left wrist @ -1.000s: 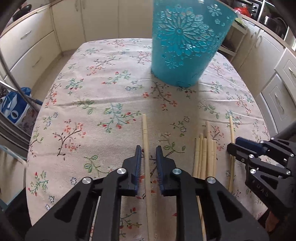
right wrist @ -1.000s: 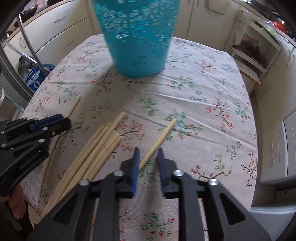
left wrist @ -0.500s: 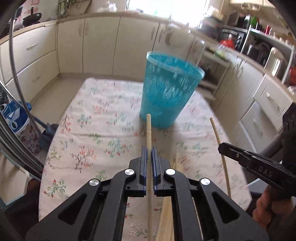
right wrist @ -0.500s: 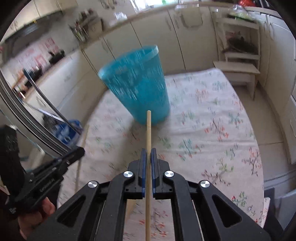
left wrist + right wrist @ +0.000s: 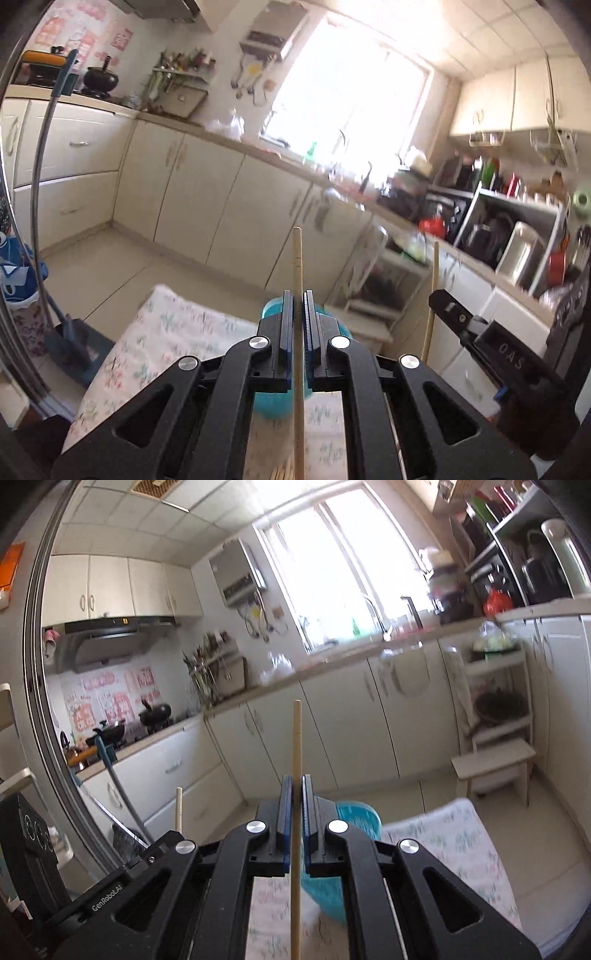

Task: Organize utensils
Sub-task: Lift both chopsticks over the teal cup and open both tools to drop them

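Cream kitchen cabinets [image 5: 192, 192], bright window [image 5: 343, 565], floral tablecloth [image 5: 166, 332], black wok [image 5: 157, 712] on stove

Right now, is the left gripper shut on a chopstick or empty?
Shut on one: the left gripper has both blue pads pressed against a wooden chopstick that sticks out past them.

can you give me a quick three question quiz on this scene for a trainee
1. True or false: the left gripper is shut on a pale wooden chopstick.
2. What does the right gripper hold? A) a spoon B) a pale wooden chopstick C) nothing
3. What colour is the plastic bucket on the floral tablecloth?

Key: 1 true; 2 B; 3 turquoise blue.
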`<state>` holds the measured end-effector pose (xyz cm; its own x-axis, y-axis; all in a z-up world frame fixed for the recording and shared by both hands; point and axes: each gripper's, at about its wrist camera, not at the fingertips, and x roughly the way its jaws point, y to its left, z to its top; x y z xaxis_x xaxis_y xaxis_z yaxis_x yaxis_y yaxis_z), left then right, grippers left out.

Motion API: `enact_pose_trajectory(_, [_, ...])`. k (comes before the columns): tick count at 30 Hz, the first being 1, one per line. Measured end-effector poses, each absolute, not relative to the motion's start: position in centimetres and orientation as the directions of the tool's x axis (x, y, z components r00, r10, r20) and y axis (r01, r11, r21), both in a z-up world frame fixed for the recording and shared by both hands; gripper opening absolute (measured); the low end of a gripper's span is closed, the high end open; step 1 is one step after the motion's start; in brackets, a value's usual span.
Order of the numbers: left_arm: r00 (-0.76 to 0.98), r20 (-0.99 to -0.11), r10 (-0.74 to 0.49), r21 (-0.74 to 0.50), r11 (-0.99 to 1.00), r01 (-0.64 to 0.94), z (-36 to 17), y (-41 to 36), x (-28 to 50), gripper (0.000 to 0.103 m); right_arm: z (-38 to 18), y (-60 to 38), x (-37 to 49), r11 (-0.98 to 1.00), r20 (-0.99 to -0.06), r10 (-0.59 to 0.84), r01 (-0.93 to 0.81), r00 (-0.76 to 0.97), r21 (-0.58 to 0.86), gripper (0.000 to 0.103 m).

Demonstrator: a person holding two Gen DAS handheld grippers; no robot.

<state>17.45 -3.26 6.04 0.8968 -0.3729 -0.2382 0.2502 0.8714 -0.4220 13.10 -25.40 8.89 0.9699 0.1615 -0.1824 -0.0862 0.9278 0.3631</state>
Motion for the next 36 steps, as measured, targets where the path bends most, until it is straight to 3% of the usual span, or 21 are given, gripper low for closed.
enact_pose_trajectory(12, [0.935, -0.121, -0.334, -0.463, 0.852, 0.245, 6.7, -7.1, 26.5, 0.005, 9.2, -27.1, 21.2, 0.932, -0.051, 0.058, -0.036, 0.997, 0.361, 0.006])
enact_pose_trajectory(16, [0.940, -0.113, -0.322, -0.450, 0.860, 0.240, 5.7, -8.4, 28.6, 0.005, 7.0, -27.9, 23.5, 0.931, -0.084, 0.047, -0.013, 0.995, 0.365, 0.006])
enact_pose_trajectory(24, [0.925, -0.205, -0.319, -0.425, 0.880, 0.209, 1.4, -10.0, 33.1, 0.005, 2.3, -27.7, 25.6, 0.940, -0.192, 0.064, 0.006, 0.979, 0.342, 0.006])
enact_pose_trajectory(34, [0.883, -0.326, -0.338, -0.346, 0.912, 0.222, -2.8, -10.5, 32.6, 0.005, -1.0, -26.7, 25.0, 0.947, -0.288, 0.129, -0.031, 0.949, 0.321, 0.006])
enact_pose_trajectory(36, [0.878, -0.334, -0.343, -0.330, 0.915, 0.232, -3.0, -10.2, 31.7, 0.005, -1.4, -26.6, 24.3, 0.947, -0.305, 0.145, -0.043, 0.941, 0.318, 0.014])
